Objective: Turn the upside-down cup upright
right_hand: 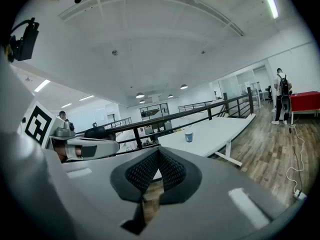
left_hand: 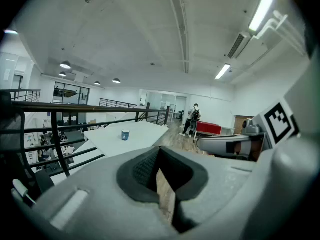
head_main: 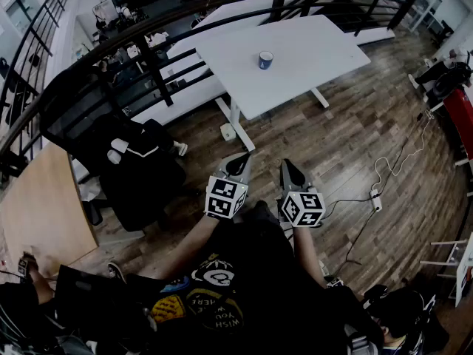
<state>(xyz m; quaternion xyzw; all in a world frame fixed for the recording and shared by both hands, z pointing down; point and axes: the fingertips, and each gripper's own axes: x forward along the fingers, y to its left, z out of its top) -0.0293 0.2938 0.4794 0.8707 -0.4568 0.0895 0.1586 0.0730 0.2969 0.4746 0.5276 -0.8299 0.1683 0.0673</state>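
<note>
Hovering side by side, tipped slightly down — left claw (head_main: 239,162), right claw (head_main: 290,168) — both clenched empty.

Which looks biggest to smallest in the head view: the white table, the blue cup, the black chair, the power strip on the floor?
1. white table
2. black chair
3. blue cup and power strip look about alike; the cup stands farther off, so unranked.
</note>
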